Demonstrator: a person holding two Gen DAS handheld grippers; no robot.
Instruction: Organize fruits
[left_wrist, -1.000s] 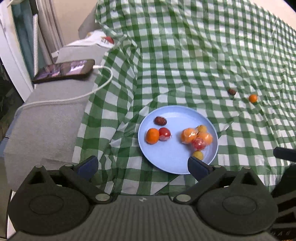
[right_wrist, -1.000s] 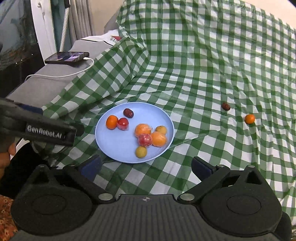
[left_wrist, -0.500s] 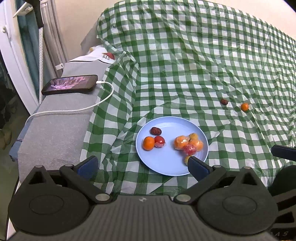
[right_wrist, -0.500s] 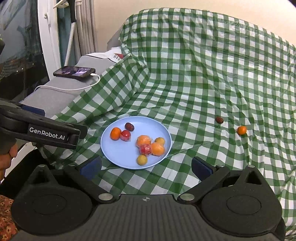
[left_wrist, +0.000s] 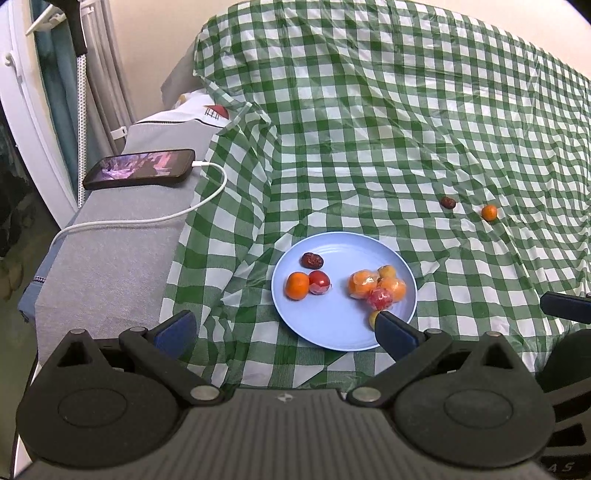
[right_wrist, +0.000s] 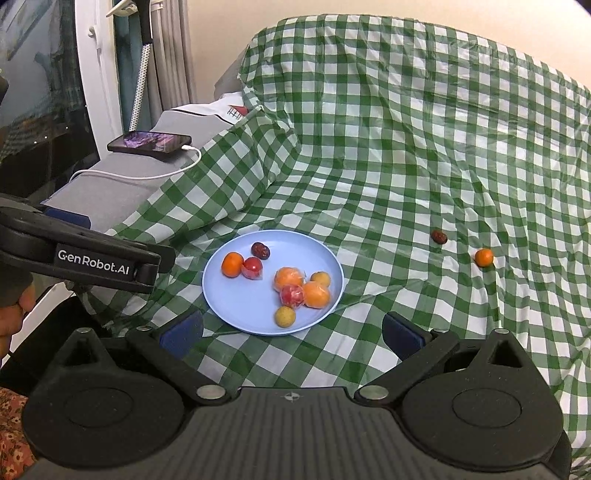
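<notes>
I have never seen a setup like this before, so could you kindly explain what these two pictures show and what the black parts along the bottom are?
No robot arm is here: a person holds a two-finger gripper in each hand, and a fisheye camera on each looks forward along its fingers. The black parts at the bottom are the grippers themselves. One picture is from the left gripper, the other from the right gripper; both are open and hold nothing. The right view also shows the left gripper from the side, at the left edge.

Ahead lies a green checked cloth. On it sits a blue plate with several small fruits, some in clear wrapping. Two pieces lie on the cloth to the right of the plate: a dark red fruit and a small orange fruit. A phone charges at the left.
</notes>
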